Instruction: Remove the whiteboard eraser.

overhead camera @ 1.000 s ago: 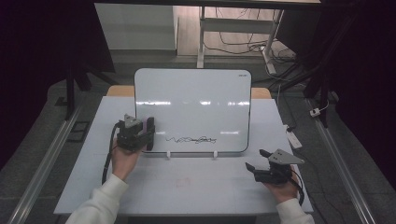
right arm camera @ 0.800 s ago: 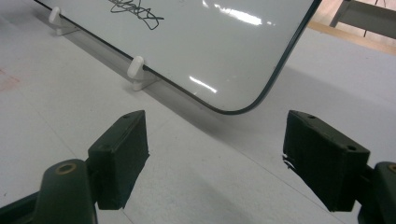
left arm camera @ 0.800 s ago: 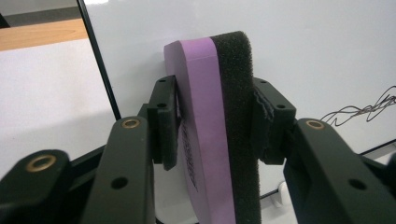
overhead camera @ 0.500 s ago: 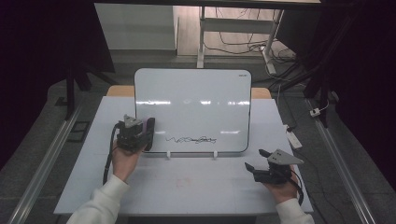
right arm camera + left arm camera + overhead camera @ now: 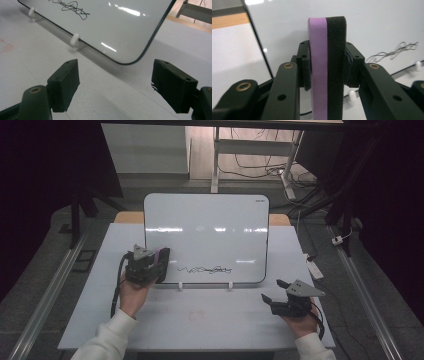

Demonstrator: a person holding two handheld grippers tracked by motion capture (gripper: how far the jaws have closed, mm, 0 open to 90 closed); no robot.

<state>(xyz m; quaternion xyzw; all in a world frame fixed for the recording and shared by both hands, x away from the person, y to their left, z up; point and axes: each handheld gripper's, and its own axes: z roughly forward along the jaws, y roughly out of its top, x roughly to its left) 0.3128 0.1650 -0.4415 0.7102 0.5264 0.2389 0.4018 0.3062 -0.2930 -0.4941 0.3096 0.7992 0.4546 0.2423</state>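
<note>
**Jaws clamped on eraser, scribble not wiped yet**

Jaws of the left gripper point(image 5: 152, 265) have just been closing and now pinch the eraser point(image 5: 327, 62) between both pads: purple back on one side, black foam on the other, as the left gripper view shows. Grip looks square, eraser upright and standing well above the pads.

Position: in the high view the left gripper sits at the whiteboard's point(image 5: 206, 227) lower left corner, near the table's point(image 5: 200, 320) left side. Eraser looks just in front of the board face. Can't tell if the foam touches it.

Black scribble point(image 5: 205, 269) runs along the board's bottom edge, left of centre, just to the right of the eraser. It reads complete in the high view and both gripper views. No smeared or cleared patch visible.

Right gripper point(image 5: 278, 298) rests low near the table's front right corner, off the board's lower right corner. Its jaws stand wide apart with nothing between them. Bare table and the board's rounded corner show through the gap in the right gripper view.

Status, my read:
- Done: eraser picked up and secured, brought to the board.
- Left: press foam on the board, sweep right across the scribble, check for residue.
- Right side idle. Could steady the board if it rocks on its white clip feet point(image 5: 74, 40).

Faint reddish mark point(image 5: 196, 315) on the table near the front edge, unrelated.
</note>
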